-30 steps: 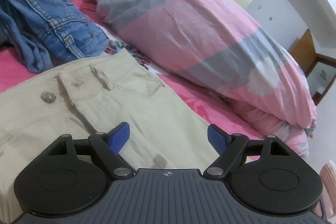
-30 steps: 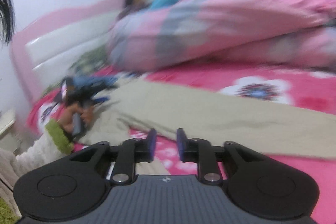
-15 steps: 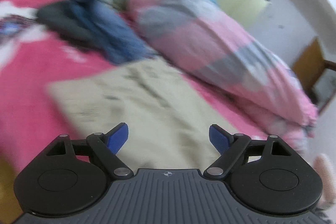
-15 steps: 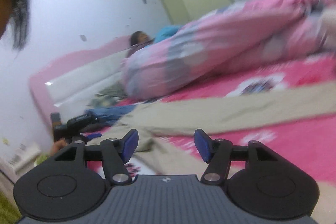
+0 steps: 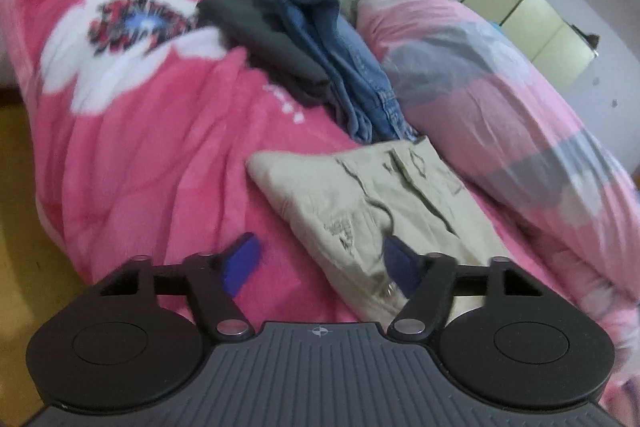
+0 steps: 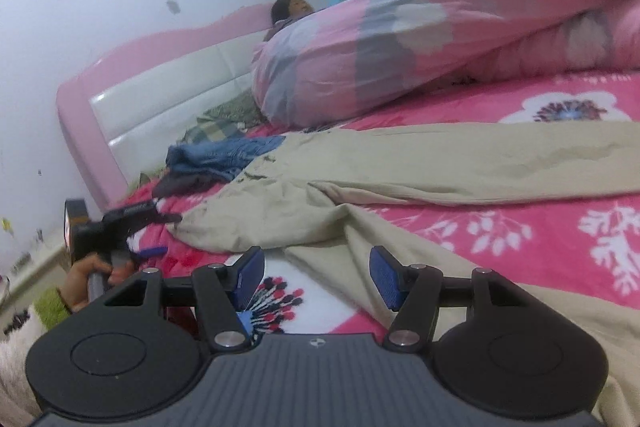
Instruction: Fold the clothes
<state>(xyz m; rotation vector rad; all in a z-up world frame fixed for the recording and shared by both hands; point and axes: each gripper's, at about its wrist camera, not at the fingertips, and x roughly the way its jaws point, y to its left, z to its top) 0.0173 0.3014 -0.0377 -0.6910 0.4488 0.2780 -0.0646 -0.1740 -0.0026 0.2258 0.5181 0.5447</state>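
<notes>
Only right view shows spread khaki trousers (image 6: 460, 167), left gripper (image 5: 320, 265) jaws closing at waistband edge, right gripper (image 6: 316, 277) gaping

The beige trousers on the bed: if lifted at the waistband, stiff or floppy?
Probably floppy: the beige trousers already lie creased and rumpled on the pink blanket. The long legs would likely trail and drag. Nothing suggests they are slippery or fragile.

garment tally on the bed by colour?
Beige trousers: 1
Blue denim garment: 1
Dark grey garment: 1
Total: 3
</notes>
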